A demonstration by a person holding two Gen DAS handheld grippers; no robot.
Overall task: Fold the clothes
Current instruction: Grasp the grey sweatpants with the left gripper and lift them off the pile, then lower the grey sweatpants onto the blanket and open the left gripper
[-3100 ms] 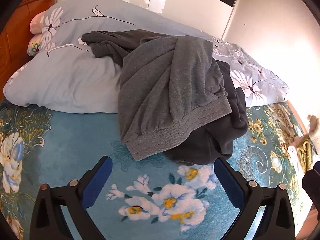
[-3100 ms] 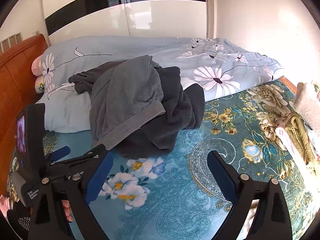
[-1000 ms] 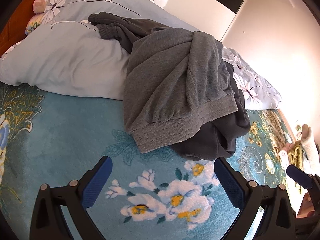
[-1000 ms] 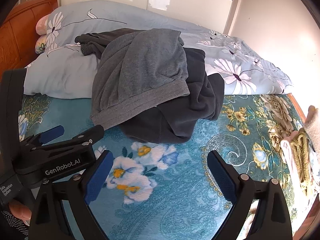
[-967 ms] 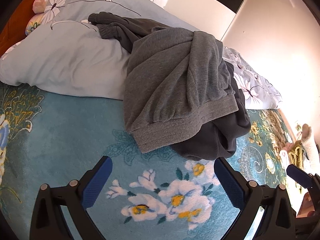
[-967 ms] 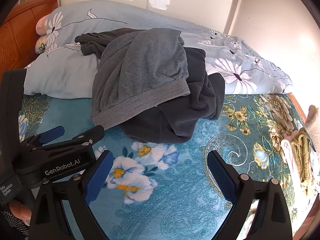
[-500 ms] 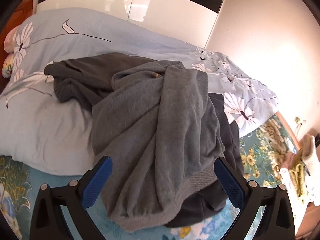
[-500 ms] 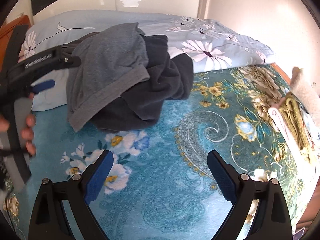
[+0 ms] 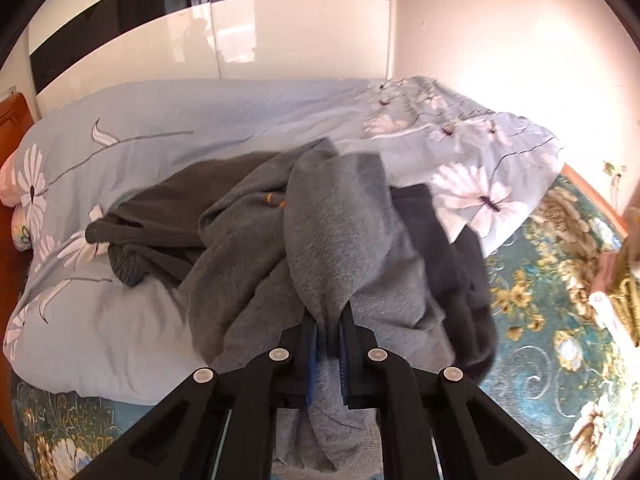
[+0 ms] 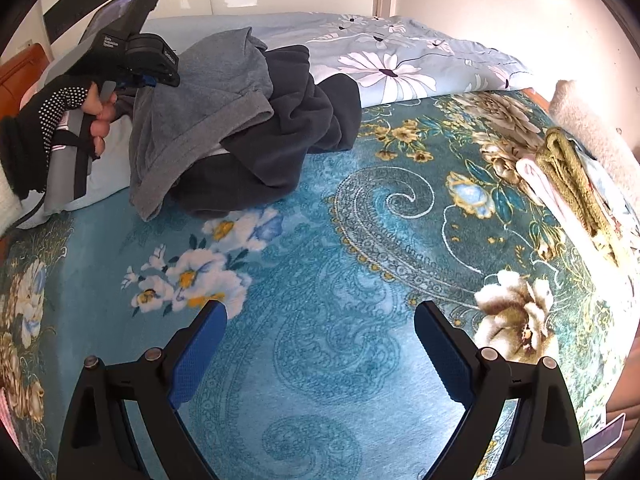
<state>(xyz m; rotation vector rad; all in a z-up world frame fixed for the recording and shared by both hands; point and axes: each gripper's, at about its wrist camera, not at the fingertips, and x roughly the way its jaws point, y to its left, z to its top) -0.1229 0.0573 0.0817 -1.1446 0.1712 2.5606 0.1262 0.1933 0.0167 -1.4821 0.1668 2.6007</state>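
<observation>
A light grey sweater (image 9: 336,240) lies heaped on a darker grey garment (image 9: 460,272) against the pale blue duvet (image 9: 120,320). My left gripper (image 9: 329,332) is shut on a fold of the light grey sweater, the cloth pinched between its blue pads. In the right wrist view the left gripper's body and gloved hand (image 10: 60,100) sit at the left side of the pile; the sweater (image 10: 208,92) and dark garment (image 10: 280,136) show there. My right gripper (image 10: 320,344) is open and empty above the teal floral blanket (image 10: 340,280).
Folded clothes, olive and pink (image 10: 568,184), are stacked at the bed's right edge. A wooden headboard (image 9: 12,120) is at the left. A white wall and glossy wardrobe (image 9: 240,40) stand behind the bed.
My left gripper has moved forward onto the pile and closed on the light grey sweater. My right gripper has stayed open over the blanket, shifted a little to the right.
</observation>
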